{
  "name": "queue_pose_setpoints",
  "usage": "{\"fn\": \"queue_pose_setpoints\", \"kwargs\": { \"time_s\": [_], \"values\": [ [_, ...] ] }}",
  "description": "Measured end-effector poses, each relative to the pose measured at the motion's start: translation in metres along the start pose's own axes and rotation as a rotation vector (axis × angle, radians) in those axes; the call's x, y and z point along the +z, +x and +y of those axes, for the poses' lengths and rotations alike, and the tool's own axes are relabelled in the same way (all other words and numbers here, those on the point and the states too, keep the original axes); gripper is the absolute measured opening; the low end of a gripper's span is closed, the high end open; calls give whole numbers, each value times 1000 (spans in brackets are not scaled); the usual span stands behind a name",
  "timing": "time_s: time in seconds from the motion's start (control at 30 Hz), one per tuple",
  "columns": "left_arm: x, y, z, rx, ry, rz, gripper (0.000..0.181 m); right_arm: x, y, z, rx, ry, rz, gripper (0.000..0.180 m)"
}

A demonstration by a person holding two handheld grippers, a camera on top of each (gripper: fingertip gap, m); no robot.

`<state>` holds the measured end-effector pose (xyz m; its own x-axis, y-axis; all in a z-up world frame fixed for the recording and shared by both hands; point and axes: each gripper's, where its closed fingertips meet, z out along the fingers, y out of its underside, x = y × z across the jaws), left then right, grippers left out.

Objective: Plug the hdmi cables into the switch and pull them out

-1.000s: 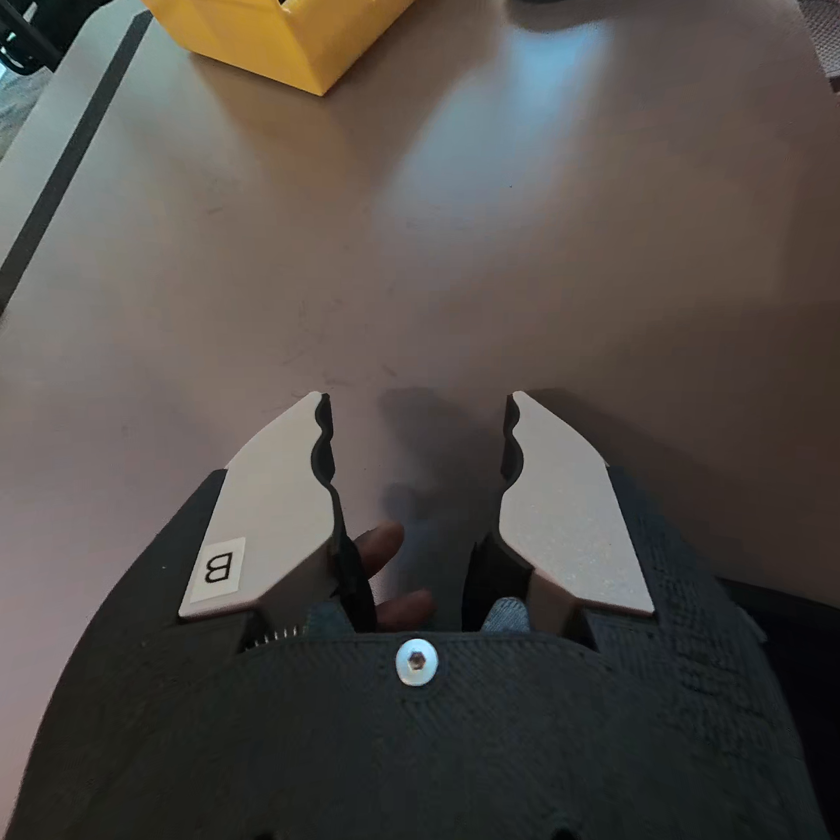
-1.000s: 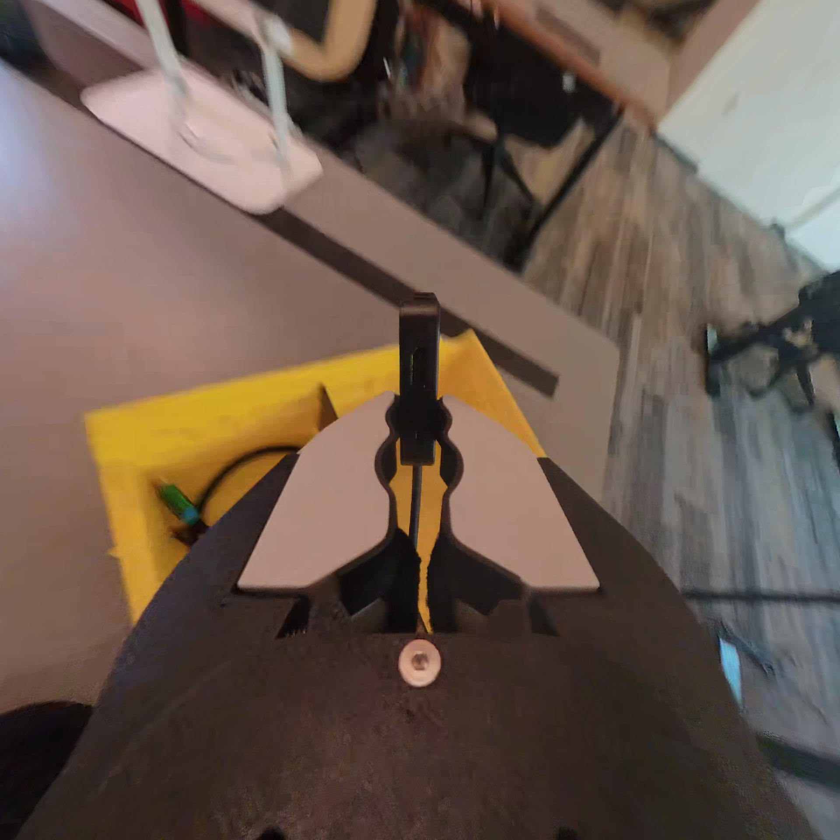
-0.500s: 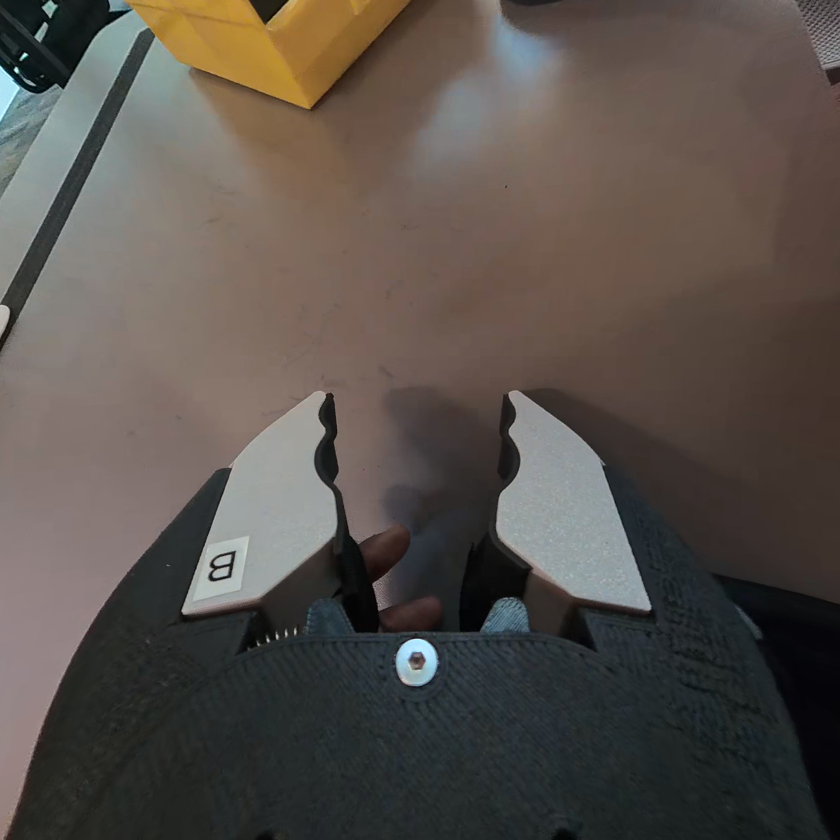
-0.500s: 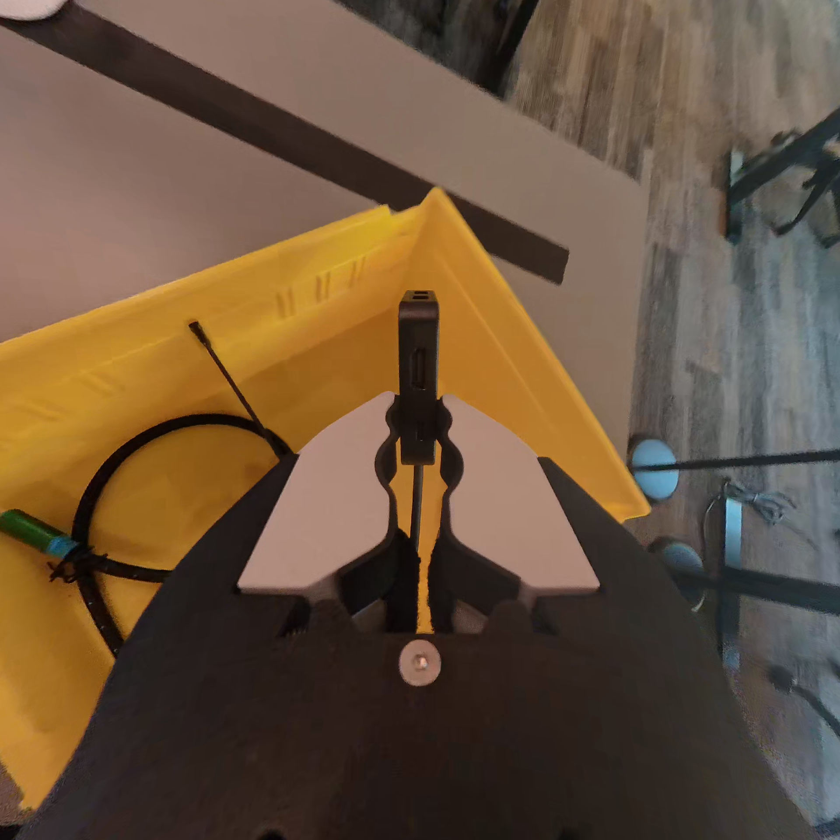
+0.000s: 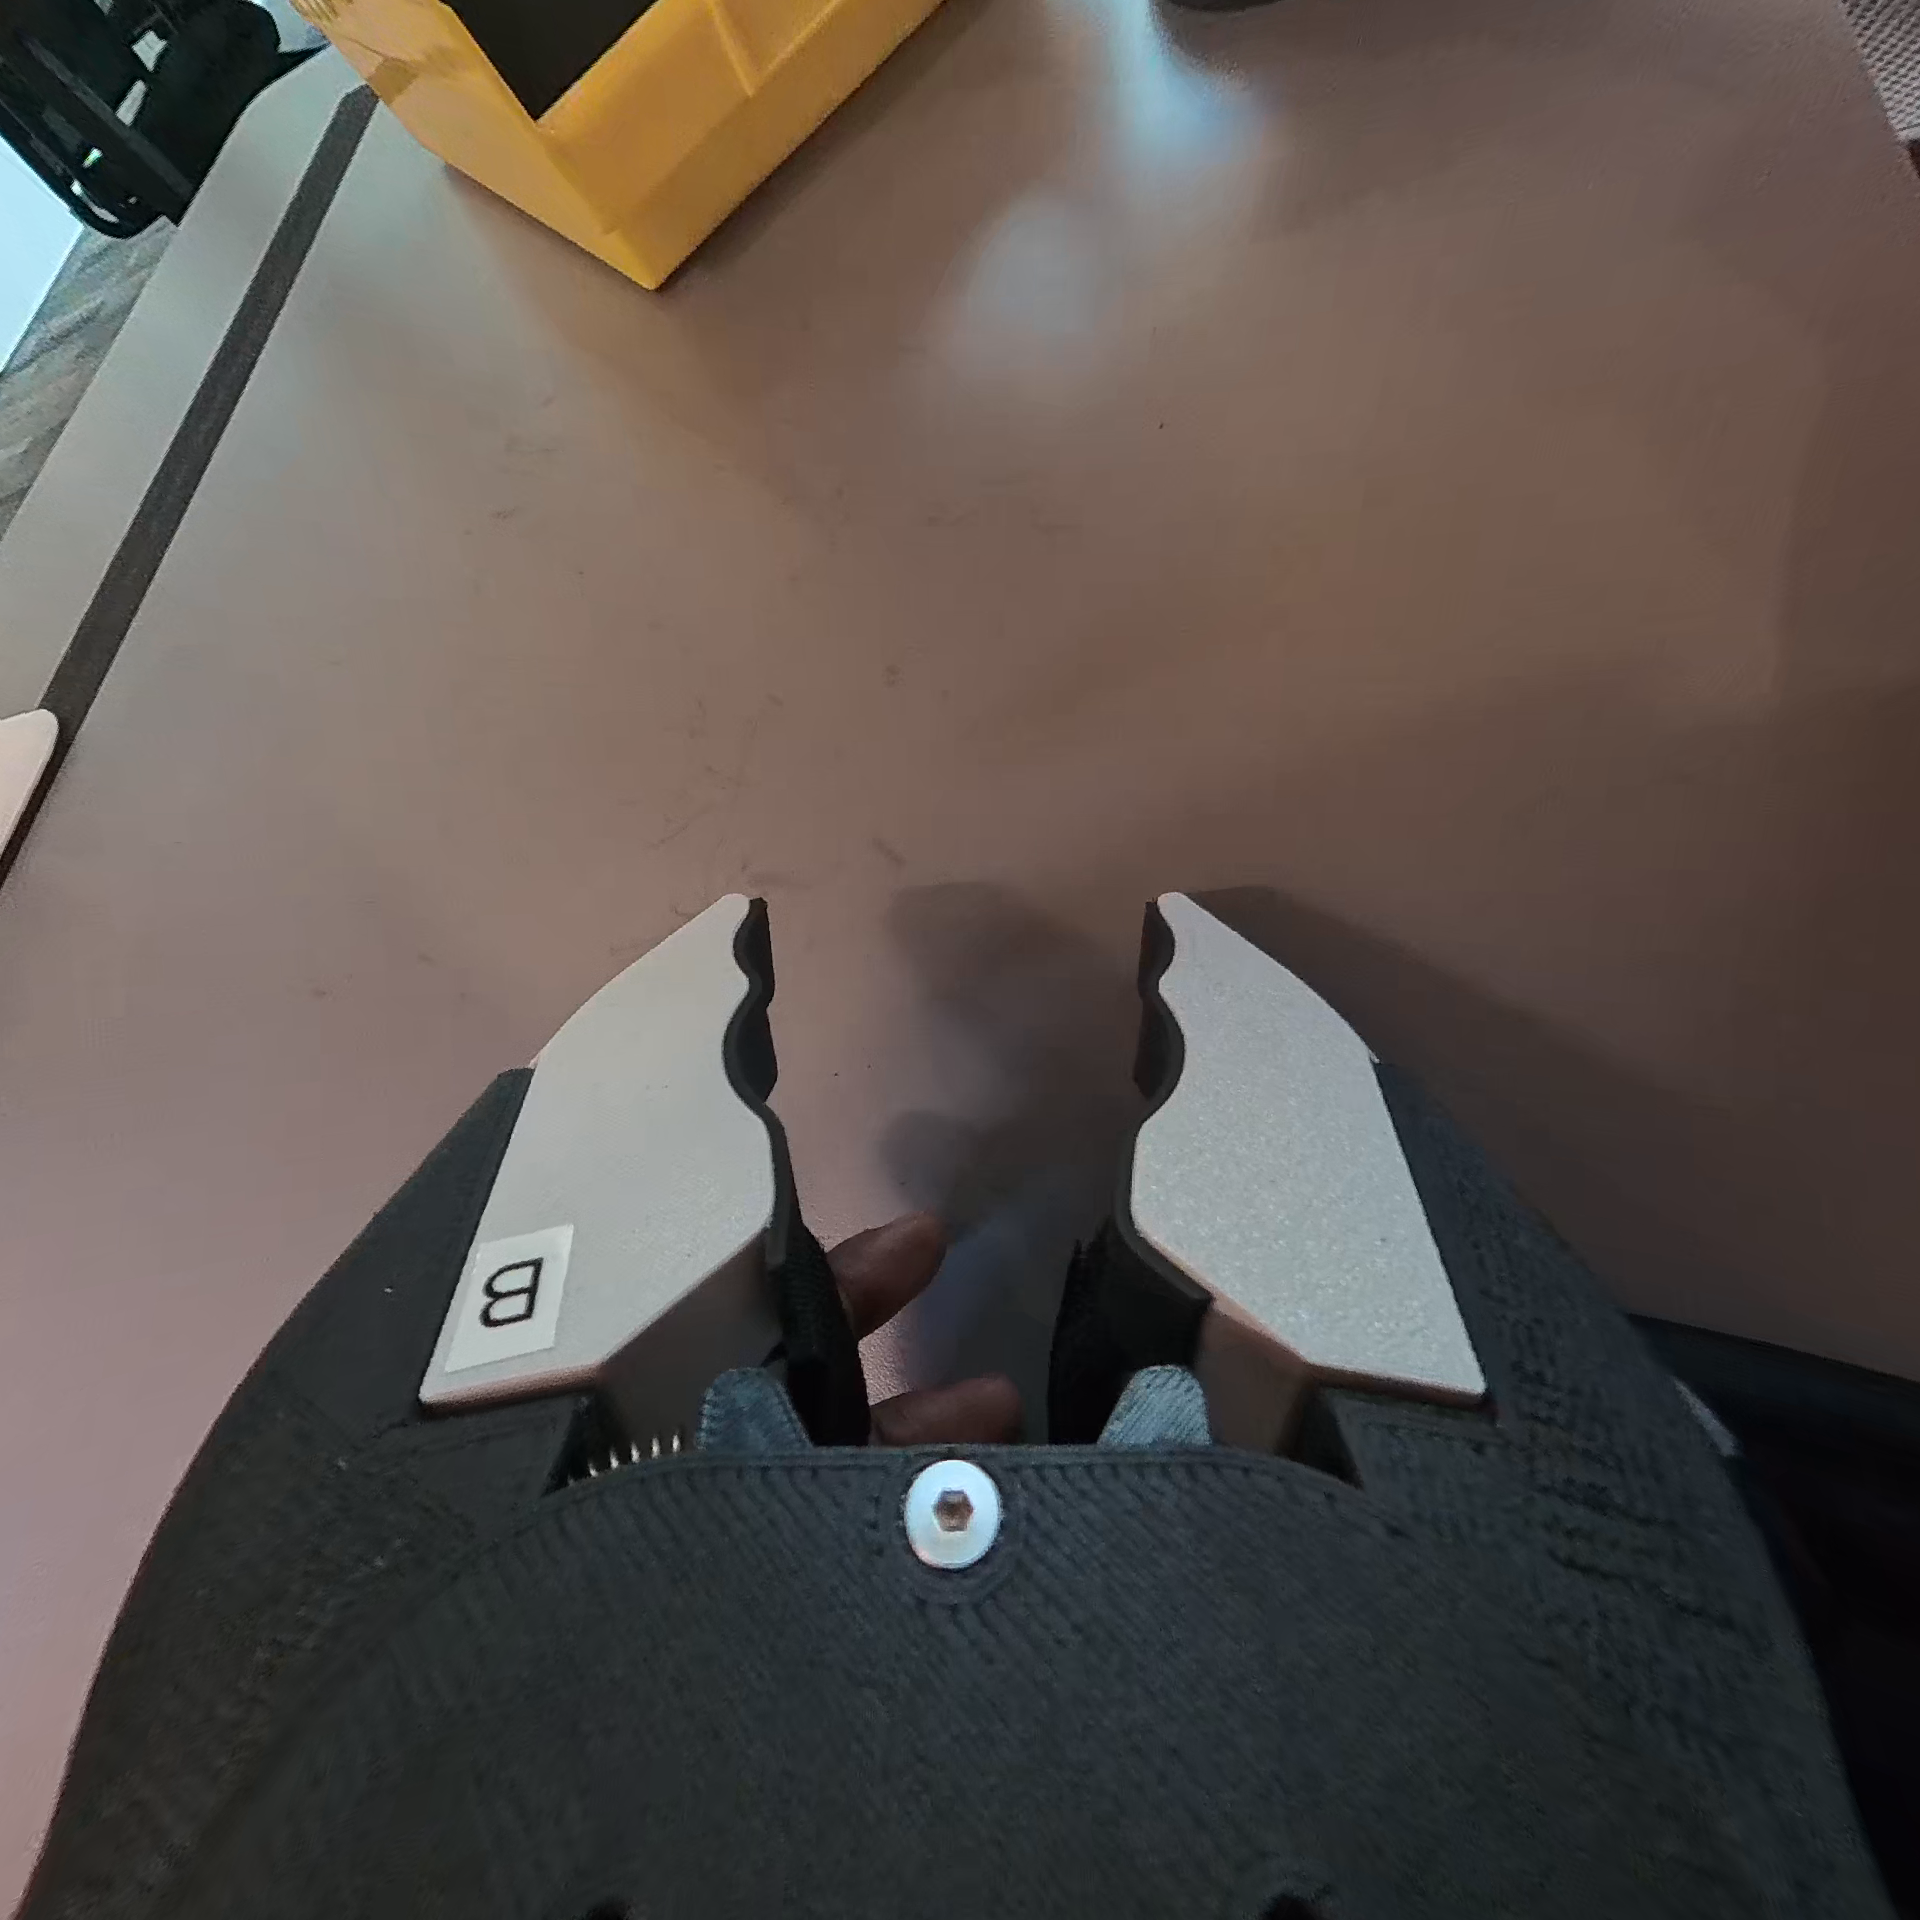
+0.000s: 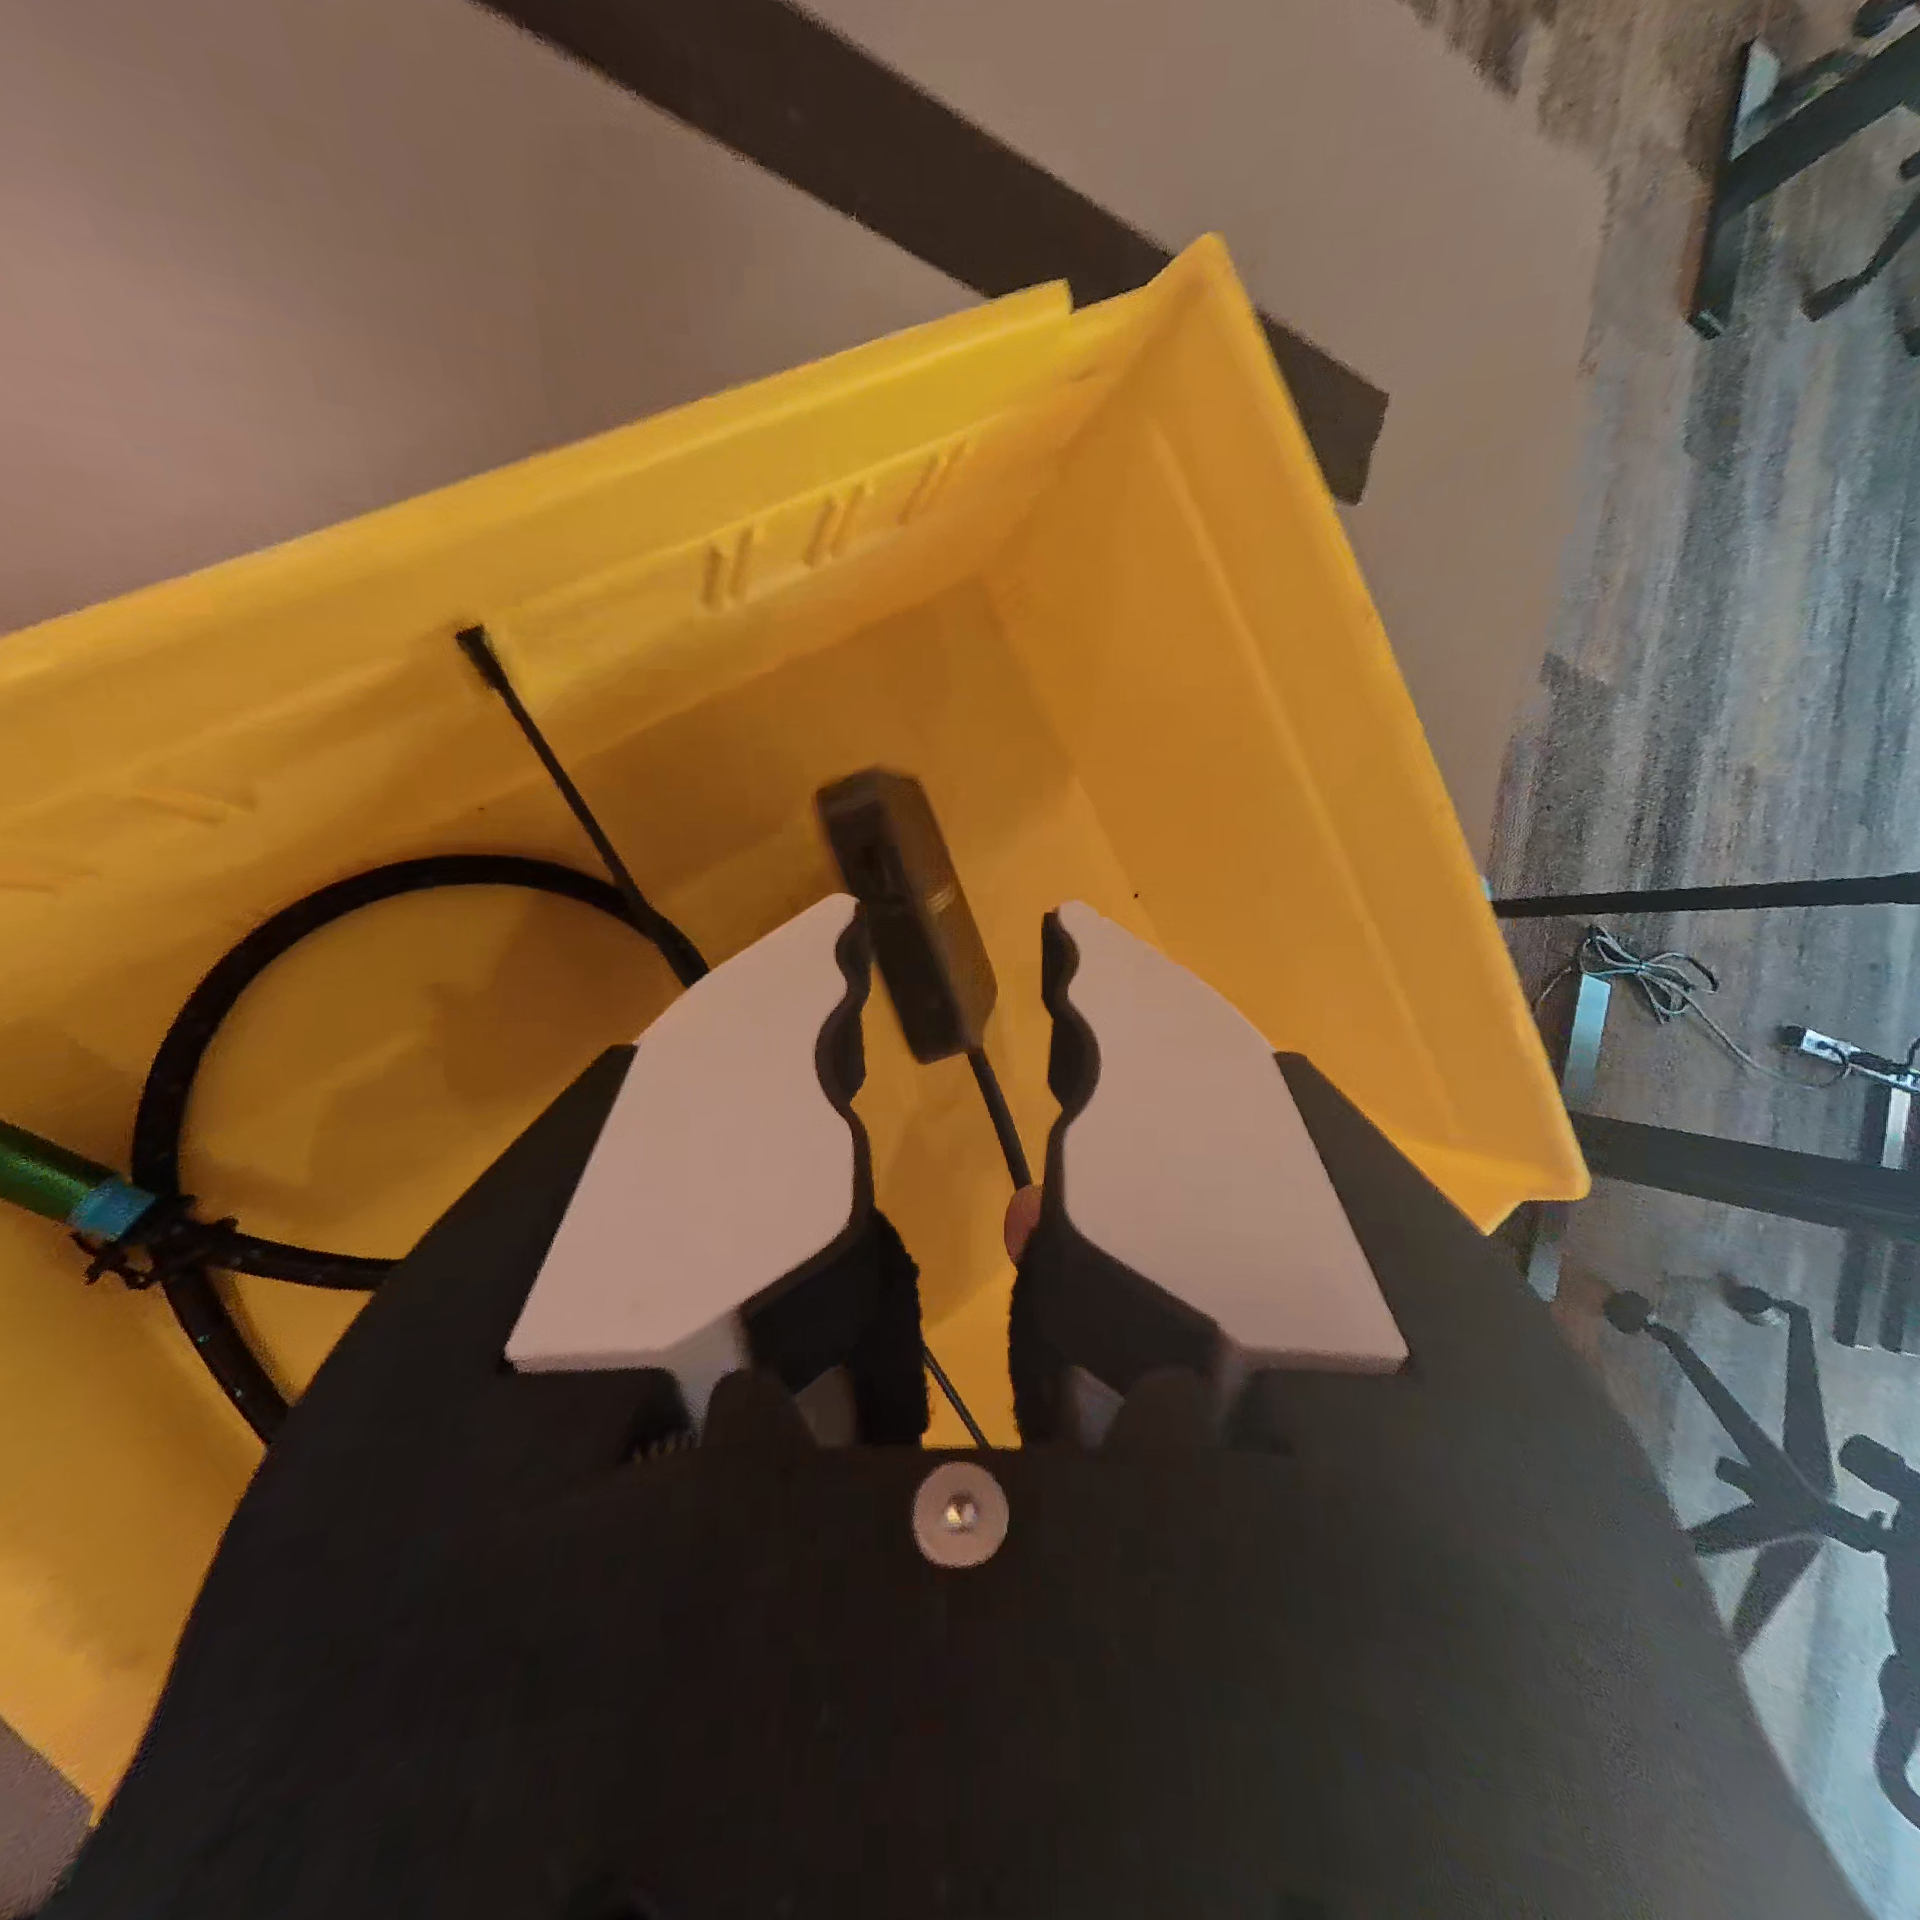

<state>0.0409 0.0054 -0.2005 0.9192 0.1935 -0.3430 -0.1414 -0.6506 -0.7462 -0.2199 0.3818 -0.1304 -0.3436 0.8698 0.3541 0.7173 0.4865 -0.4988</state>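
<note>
Over yellow bin [image 6: 1226,665]: right gripper [image 6: 951,914] jaws apart, switch [image 6: 914,925] loose between.

The table [image 5: 1039,623] is lit from above, with soft white glare and dark shadows. The small black box [image 6: 909,914] is blurred.

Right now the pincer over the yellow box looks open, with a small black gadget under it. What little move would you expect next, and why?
Probably lifting the right gripper straight up out of the yellow bin. Its jaws stand apart and the black switch sits tilted between them, apparently gripped by neither, its thin lead trailing back under the gripper. A coiled black cable already lies in the bin. The left gripper is open over the bare table.
</note>
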Motion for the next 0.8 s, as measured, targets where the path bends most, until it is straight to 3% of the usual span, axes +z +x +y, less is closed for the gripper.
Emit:
{"fn": "queue_pose_setpoints", "kwargs": {
  "time_s": [0.03,0.17,0.4,0.5,0.6,0.7,0.8],
  "values": [
    [0,0,0,0,0,0,67,-4,3,-3,13,26,8,36],
    [0,0,0,1,0,0,67,-21,9,-13,39,110,21,52],
    [0,0,0,1,0,0,66,-85,19,-36,37,338,56,59],
    [1,-1,0,1,0,0,66,-134,7,-62,-24,579,23,61],
    [1,-1,0,2,1,-1,66,-205,-8,-91,-65,959,-6,63],
    [1,-1,0,3,1,-1,66,-271,-3,-98,25,1316,-44,70],
    [1,-1,0,4,1,0,66,-305,4,-88,133,1478,-155,78]
  ]
}}
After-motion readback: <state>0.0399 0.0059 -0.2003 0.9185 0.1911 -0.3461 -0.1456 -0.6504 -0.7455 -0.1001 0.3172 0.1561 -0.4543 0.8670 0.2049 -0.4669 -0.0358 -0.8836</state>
